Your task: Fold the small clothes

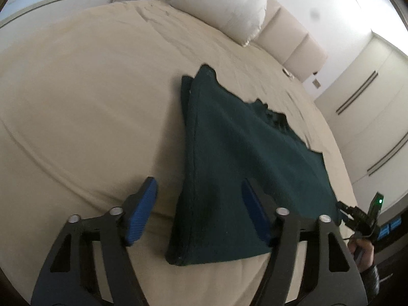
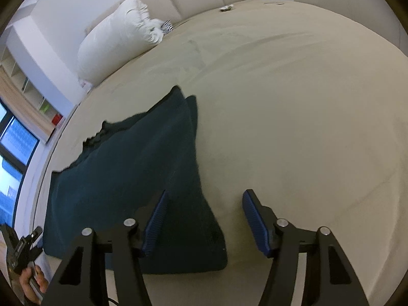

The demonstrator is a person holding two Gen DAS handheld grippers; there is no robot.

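A dark green garment (image 1: 229, 158) lies flat on the beige bed, its side edges folded inward; it also shows in the right wrist view (image 2: 132, 173). My left gripper (image 1: 199, 204) is open and empty, hovering over the garment's near left corner. My right gripper (image 2: 204, 219) is open and empty, hovering over the garment's near right corner. The right gripper also shows at the right edge of the left wrist view (image 1: 362, 216), and the left gripper at the left edge of the right wrist view (image 2: 23, 247).
A beige bed sheet (image 1: 76, 107) surrounds the garment. A white pillow (image 1: 224, 2) leans on the padded headboard (image 1: 293, 40). Wardrobe doors (image 1: 369, 107) stand to the right. A window and shelves (image 2: 17, 127) are on the left.
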